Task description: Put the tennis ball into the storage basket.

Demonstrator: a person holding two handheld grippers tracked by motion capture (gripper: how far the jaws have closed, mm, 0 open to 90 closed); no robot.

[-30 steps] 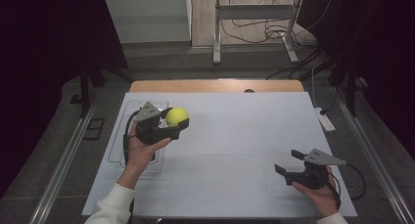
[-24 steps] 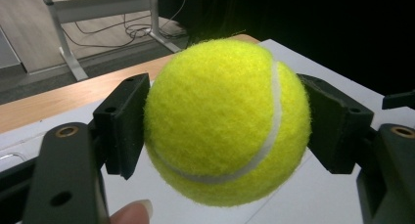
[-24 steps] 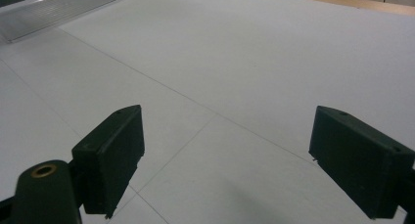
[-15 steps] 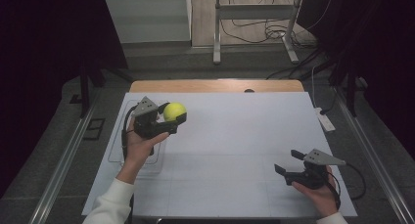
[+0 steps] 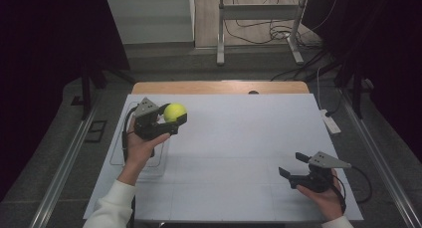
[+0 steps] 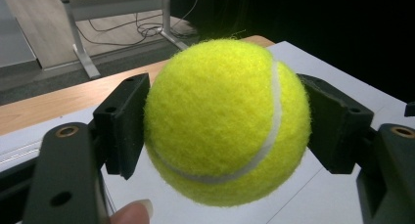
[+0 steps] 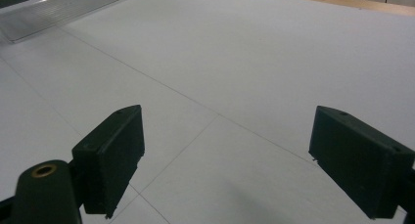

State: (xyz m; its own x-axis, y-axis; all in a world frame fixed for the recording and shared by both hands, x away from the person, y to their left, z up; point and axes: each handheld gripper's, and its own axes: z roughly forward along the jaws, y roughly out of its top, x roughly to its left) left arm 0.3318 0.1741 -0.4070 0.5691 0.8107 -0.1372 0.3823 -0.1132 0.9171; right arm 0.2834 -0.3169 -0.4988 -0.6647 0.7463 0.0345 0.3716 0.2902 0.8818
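- White worktop (image 5: 239, 153), dark room behind.
- Left hand-held gripper (image 5: 169, 119) clamps the tennis ball (image 5: 174, 111) between its pads, lifted above a clear tray (image 5: 119, 156).
- Right hand-held gripper (image 5: 294, 164) gapes empty, well apart.

Fuzzy yellow-green tennis ball (image 6: 226, 122), one curved white seam showing. Intact and round. Clamped on two sides between black pads, lifted clear of the white table surface, near its far-left part.

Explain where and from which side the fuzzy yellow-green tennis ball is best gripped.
Grip the fuzzy yellow-green tennis ball across its widest middle, pads on opposite sides, as the left gripper does now. It is round, so any side probably suits; only an off-centre grip would likely let it slip out.
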